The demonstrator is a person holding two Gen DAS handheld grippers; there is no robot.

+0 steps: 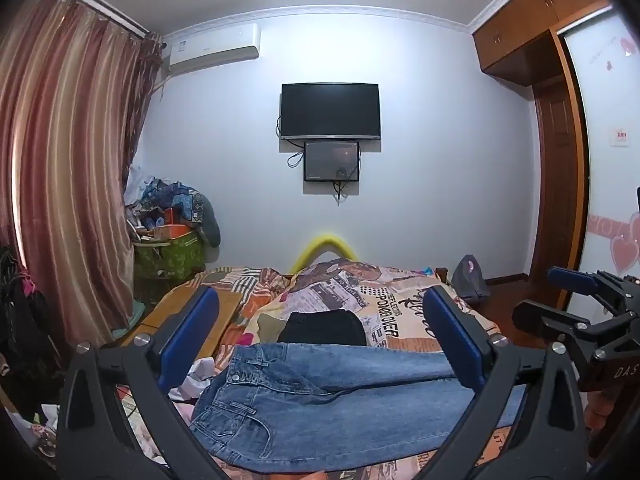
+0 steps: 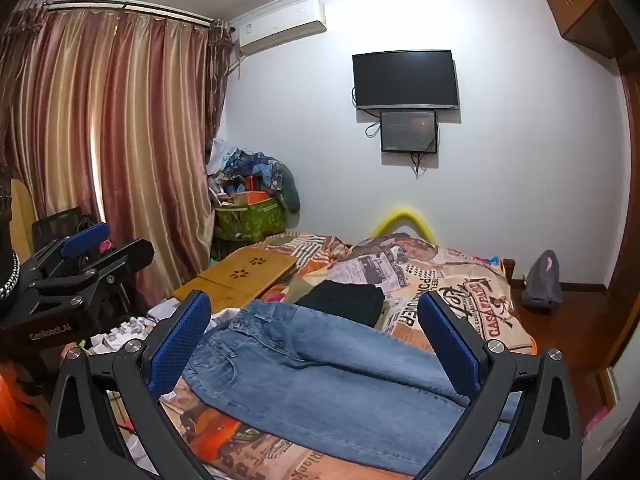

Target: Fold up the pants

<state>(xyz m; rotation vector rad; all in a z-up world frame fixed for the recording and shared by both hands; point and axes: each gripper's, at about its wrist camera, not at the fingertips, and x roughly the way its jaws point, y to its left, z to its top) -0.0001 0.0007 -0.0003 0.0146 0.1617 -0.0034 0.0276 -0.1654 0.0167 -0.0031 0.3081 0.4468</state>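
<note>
A bed (image 2: 500,312) covered with a patterned bedspread fills the room below a white wall carrying a dark television (image 1: 330,110) and a smaller screen (image 1: 331,161) just under it. Striped curtains (image 2: 120,140) hang along the left side, and beside them a green basket (image 2: 250,220) is heaped with odds and ends. A wooden lap tray (image 2: 240,276) lies near the bed's left edge. The blue jeans (image 2: 320,376) are spread flat across the near part of the bed, waistband toward the left edge and legs running toward the right edge. Just beyond them, toward the middle of the bed, sits a folded black garment (image 1: 322,327). The left gripper (image 1: 320,344) hovers above the jeans with its blue-padded fingers spread as wide as they go, holding nothing. The right gripper (image 2: 316,342) hangs likewise over the jeans, fingers fully apart and empty. Each gripper shows at the edge of the other's view.
</note>
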